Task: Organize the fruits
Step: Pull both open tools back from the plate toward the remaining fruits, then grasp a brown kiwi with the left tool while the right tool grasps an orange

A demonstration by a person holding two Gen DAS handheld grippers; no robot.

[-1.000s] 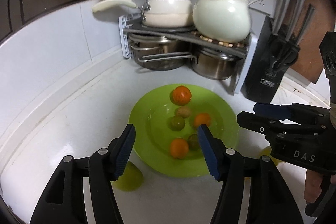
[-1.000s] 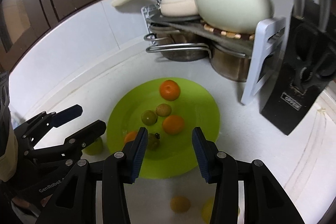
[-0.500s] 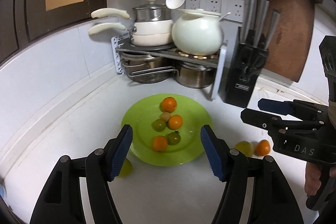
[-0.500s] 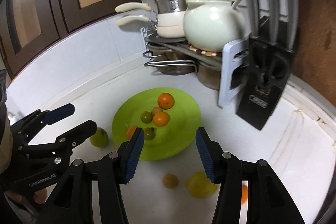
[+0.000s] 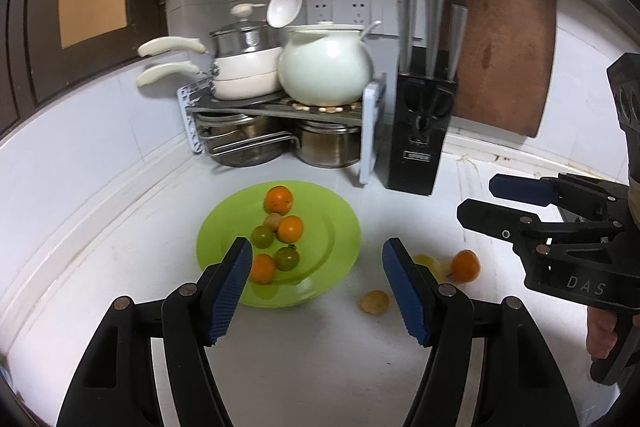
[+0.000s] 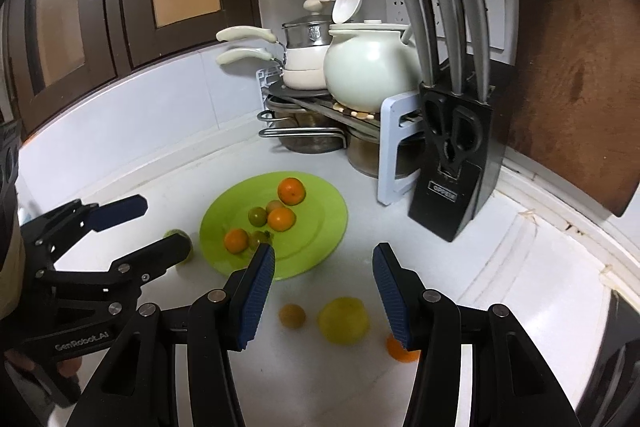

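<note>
Both the left tongs and right tongs are hovering apart and empty while the yellow fruit, probably light, firm and roll-prone, is lying on the table beside the green plate, best gripped across its middle.

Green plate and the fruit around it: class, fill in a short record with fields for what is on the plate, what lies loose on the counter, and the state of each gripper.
plate: green plate, on the white counter
on plate: six small fruits, orange and green
loose fruit: yellow fruit, small brown fruit, orange fruit, green fruit
left gripper: open, empty
right gripper: open, empty
</note>
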